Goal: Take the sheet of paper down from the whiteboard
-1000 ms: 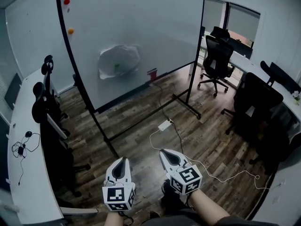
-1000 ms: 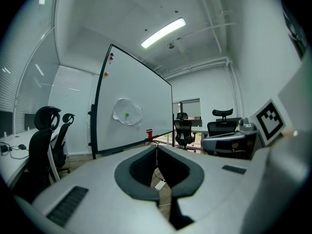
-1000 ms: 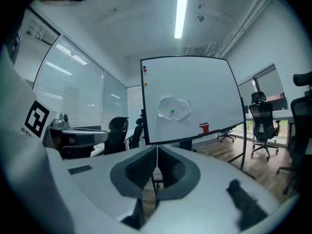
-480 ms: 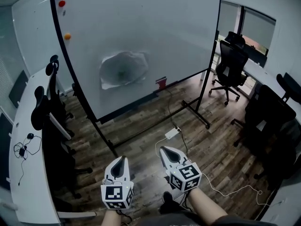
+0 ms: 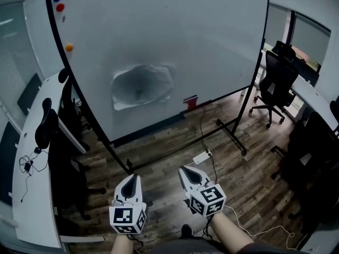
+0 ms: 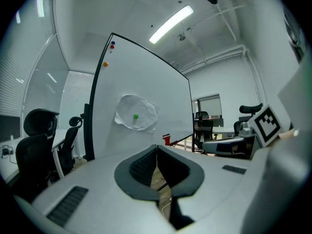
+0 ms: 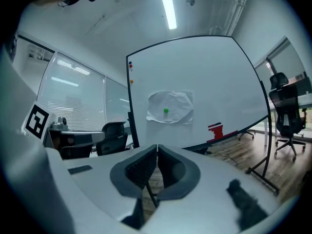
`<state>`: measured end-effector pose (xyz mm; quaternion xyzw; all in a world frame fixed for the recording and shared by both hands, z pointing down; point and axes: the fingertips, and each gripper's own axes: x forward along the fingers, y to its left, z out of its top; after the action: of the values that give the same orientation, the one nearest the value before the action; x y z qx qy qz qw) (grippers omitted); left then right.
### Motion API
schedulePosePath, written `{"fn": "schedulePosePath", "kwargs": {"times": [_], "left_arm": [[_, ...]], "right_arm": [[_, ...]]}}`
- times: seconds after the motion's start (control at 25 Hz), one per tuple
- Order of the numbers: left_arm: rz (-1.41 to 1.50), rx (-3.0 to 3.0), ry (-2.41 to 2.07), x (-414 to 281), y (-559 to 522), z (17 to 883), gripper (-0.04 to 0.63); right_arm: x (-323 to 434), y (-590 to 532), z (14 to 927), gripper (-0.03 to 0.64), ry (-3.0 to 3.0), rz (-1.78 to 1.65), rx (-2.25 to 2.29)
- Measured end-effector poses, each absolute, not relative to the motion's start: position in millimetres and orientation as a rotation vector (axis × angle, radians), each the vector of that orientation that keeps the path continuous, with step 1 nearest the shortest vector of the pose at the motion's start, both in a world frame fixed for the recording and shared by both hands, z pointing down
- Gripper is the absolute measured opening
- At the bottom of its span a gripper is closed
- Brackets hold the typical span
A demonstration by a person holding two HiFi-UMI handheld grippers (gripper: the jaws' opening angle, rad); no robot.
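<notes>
Head view: closing in on the whiteboard [image 5: 212, 46], larger in frame than a second ago.
Crumpled sheet of paper [image 5: 142, 85] pinned at centre left under a green magnet [image 6: 135, 116], well out of reach; fingers of left gripper [image 5: 132, 180] and right gripper [image 5: 185, 171] pressed together, empty.

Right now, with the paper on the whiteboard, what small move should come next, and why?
Probably step closer to the whiteboard. The sheet of paper is pinned there by a green magnet, well beyond the left gripper and right gripper, both shut and empty.
</notes>
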<state>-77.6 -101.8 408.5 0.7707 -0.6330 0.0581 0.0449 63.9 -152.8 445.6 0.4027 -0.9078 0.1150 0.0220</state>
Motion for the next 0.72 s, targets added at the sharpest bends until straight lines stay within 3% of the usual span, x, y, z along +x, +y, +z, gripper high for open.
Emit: {"fn": "schedulePosePath", "kwargs": {"times": [0.72], "left_arm": [[0.181, 2.242, -2.044, -83.9, -172.7, 411.0, 0.015]], "right_arm": [[44.8, -218.3, 451.3, 0.023, -2.873, 0.334, 1.079]]}}
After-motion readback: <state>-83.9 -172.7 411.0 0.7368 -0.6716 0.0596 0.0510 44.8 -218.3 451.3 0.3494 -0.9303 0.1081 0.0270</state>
